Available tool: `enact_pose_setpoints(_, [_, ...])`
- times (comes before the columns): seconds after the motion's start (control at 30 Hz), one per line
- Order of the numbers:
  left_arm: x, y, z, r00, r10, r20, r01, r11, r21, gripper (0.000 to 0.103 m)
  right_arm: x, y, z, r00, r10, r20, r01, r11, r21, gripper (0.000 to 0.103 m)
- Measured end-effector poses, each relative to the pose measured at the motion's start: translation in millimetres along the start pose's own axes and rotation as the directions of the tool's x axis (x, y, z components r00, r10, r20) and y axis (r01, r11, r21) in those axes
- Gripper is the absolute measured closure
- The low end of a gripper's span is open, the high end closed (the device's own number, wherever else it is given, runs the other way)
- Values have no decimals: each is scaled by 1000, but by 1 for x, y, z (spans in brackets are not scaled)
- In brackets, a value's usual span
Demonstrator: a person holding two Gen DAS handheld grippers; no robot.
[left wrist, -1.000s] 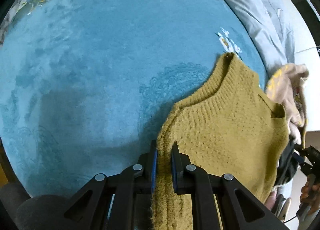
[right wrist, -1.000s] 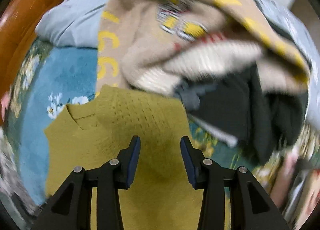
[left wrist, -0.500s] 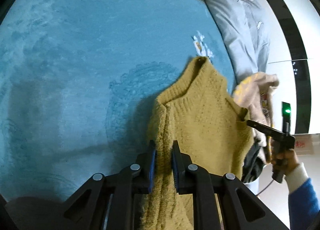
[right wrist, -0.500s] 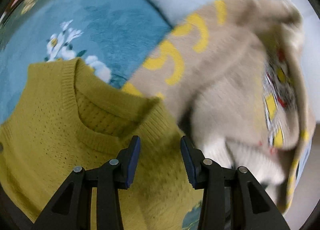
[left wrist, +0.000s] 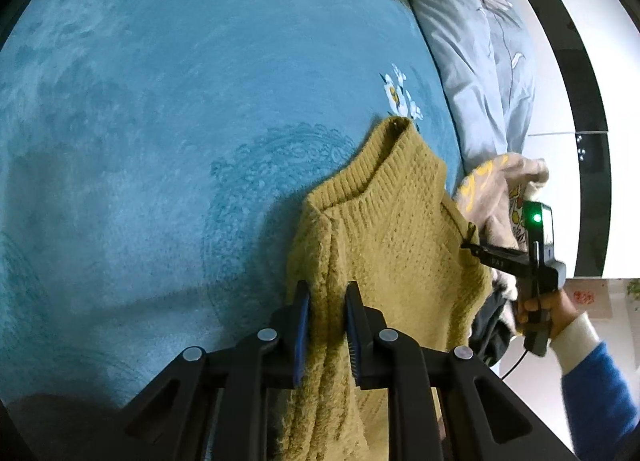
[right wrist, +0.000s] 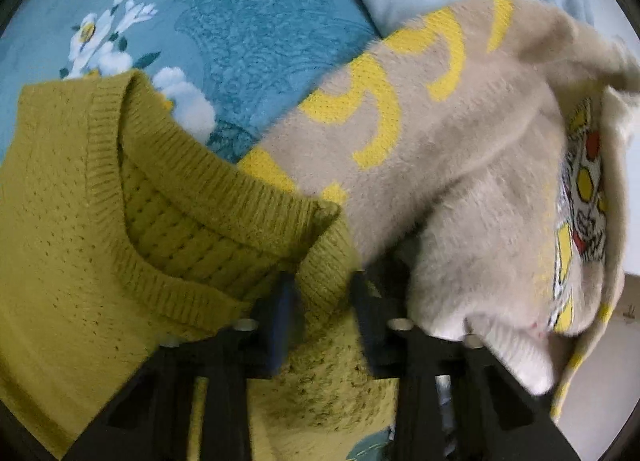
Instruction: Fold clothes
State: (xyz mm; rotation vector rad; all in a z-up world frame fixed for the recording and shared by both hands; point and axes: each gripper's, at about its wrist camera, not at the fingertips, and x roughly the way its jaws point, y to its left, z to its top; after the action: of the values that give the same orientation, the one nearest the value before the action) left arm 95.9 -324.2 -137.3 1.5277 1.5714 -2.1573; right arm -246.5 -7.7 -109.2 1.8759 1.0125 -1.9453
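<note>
My left hand-held gripper (left wrist: 326, 315) is pinched on the shoulder edge of the mustard knit sweater (left wrist: 384, 245), its blue-padded fingers (left wrist: 301, 325) pressed close against a bunched ridge of the wool. My right hand-held gripper (right wrist: 322, 297) has the other shoulder between its fingers, right beside the ribbed collar (right wrist: 192, 181); the jaws look partly spread with the knit filling the gap, and the picture is too blurred there for me to tell whether they truly grip it. From the left wrist view I can see that same right tool's tip touching the sweater's far shoulder, my hand (left wrist: 538, 311) wrapped round its handle, a blue sleeve (left wrist: 600, 393) behind it. The sweater lies spread on the blue bedspread (left wrist: 168, 109), collar pointing toward a white flower print (right wrist: 108, 45). Crowding the right side is a beige fuzzy sweater with yellow lettering (right wrist: 460, 133), touching the mustard one's shoulder and lying against my right gripper's outer finger. Beyond it sits a pale grey-blue quilt (left wrist: 476, 61), and a dark garment (left wrist: 490, 325) shows beneath the mustard hem.
</note>
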Motion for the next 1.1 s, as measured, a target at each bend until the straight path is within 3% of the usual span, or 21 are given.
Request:
enact_pose_setpoints(0.23, [23, -49, 51, 998, 58, -24, -52, 980, 190, 70, -24, 0, -26, 994, 32, 100, -34, 999, 12, 92])
enact_pose_setpoints(0.3, [35, -66, 71, 996, 84, -26, -75, 965, 253, 46, -27, -2, -32, 993, 38, 112, -42, 999, 34, 92])
enact_pose_setpoints(0.33, [41, -75, 80, 995, 97, -27, -85, 955, 284, 42, -27, -4, -34, 993, 41, 112, -47, 998, 48, 92])
enact_pose_setpoints(0.53, [94, -119, 122, 980, 193, -51, -148, 872, 466, 40, -41, -6, -49, 986, 33, 162, -58, 986, 155, 92])
enact_pose_setpoints(0.67, [118, -134, 135, 970, 242, -19, -192, 816, 546, 40, -49, 0, -59, 982, 35, 184, -65, 985, 157, 92])
enact_pose_setpoints(0.8, [137, -137, 140, 959, 280, -39, -204, 782, 589, 47, -55, 7, -63, 981, 32, 190, -66, 982, 176, 92])
enact_pose_setpoints(0.83, [142, -137, 139, 956, 288, -47, -204, 776, 597, 54, -54, 17, -60, 982, 29, 189, -64, 981, 181, 92])
enact_pose_setpoints(0.87, [144, -139, 136, 954, 297, -51, -205, 763, 613, 73, -54, 17, -62, 982, 22, 187, -57, 981, 183, 92])
enact_pose_setpoints(0.9, [146, -141, 133, 950, 307, -53, -206, 747, 632, 85, -54, 14, -64, 983, 9, 186, -44, 982, 185, 92])
enact_pose_setpoints(0.93, [146, -144, 129, 949, 313, -39, -212, 725, 655, 90, -55, 11, -65, 983, -4, 185, -31, 982, 187, 93])
enact_pose_setpoints(1.03, [138, -157, 119, 950, 311, 16, -231, 667, 708, 94, -58, 4, -56, 978, -82, 193, 37, 974, 225, 94])
enact_pose_setpoints(1.1, [126, -170, 118, 958, 279, 62, -237, 654, 718, 95, -65, -6, -49, 970, -131, 205, 74, 962, 264, 94])
